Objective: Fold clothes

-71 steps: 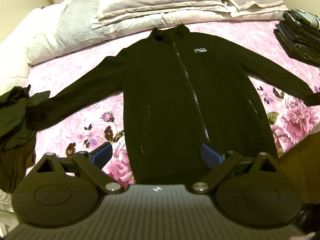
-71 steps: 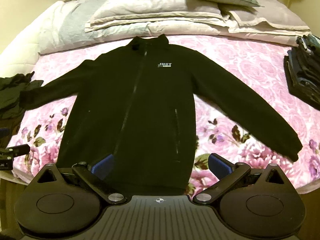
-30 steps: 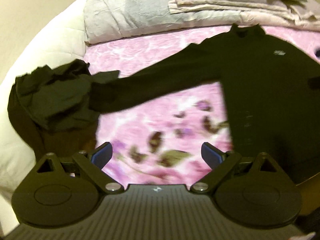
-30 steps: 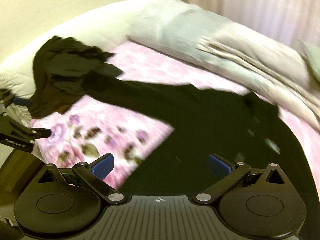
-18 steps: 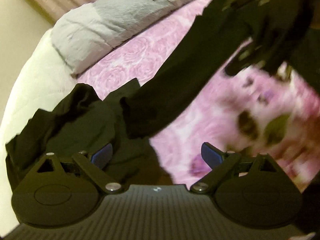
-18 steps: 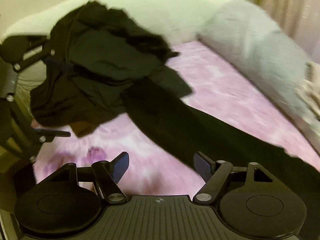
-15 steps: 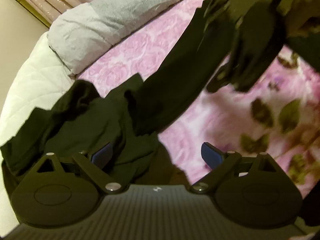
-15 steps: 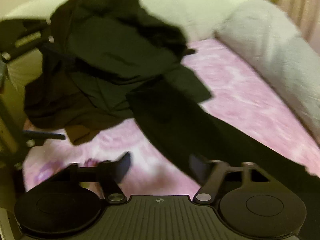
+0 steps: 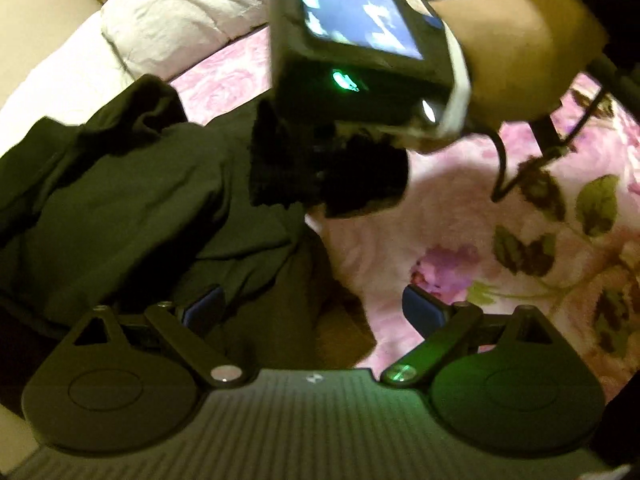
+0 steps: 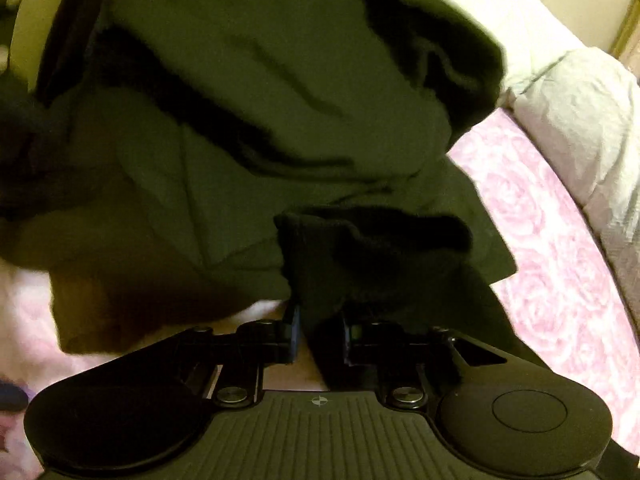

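The black jacket's sleeve cuff (image 10: 360, 248) lies on the pink floral bedspread (image 9: 460, 240), against a crumpled dark green pile of clothes (image 10: 260, 100). My right gripper (image 10: 320, 332) is down on that cuff. Its jaws are closing, and black fabric fills the narrow gap between the fingers. In the left wrist view the same cuff (image 9: 320, 168) bunches under the right gripper's camera unit (image 9: 360, 40), which a hand (image 9: 520, 52) holds. My left gripper (image 9: 312, 306) stands open just above the pile's edge (image 9: 120, 200) with nothing pinched. The jacket's body is out of view.
A grey-white pillow or duvet (image 9: 180, 32) lies beyond the pile along the bed's far side and shows again at the right (image 10: 580, 120). A black cable (image 9: 500, 160) hangs from the right hand's gripper over the bedspread. A bare brownish strip (image 9: 344, 320) shows below the pile.
Both grippers swung left and down from the jacket's hem to its left sleeve end. The right gripper's jaws went from wide open to narrow around the cuff. The left stayed open.
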Demonstrator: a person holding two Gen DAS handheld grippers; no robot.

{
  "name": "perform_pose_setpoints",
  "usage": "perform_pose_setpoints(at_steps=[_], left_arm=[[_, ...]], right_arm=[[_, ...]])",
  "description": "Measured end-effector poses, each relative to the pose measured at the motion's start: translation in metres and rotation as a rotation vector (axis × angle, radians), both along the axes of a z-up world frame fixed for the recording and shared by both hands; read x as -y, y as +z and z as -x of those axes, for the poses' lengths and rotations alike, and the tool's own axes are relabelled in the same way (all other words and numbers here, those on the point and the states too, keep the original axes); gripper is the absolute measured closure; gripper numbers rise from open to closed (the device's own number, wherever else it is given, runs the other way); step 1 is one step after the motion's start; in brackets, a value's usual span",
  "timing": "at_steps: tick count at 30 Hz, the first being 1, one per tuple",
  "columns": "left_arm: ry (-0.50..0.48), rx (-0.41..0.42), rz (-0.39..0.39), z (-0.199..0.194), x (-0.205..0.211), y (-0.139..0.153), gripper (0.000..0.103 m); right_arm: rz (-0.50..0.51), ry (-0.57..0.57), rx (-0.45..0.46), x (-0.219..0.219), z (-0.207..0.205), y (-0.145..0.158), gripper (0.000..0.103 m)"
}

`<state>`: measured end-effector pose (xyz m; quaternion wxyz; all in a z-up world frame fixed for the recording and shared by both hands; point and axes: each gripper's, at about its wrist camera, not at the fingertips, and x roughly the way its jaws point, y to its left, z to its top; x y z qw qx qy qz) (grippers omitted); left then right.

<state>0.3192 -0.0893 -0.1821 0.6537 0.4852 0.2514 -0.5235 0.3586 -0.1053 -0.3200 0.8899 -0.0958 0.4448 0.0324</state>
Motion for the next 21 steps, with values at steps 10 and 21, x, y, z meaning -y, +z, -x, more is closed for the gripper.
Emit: perform_pose_setpoints(at_steps=[10,21], left_arm=[[-0.179,-0.033,0.068,0.054,0.061,0.033,0.009],[-0.408,-0.075,0.150,0.210,0.196,0.059,0.009]], right_arm=[[-0.384,-0.593,0.432,0.185,0.123,0.158,0.084],[-0.406,-1.411,0.581,0.376,0.483,0.121,0.084]])
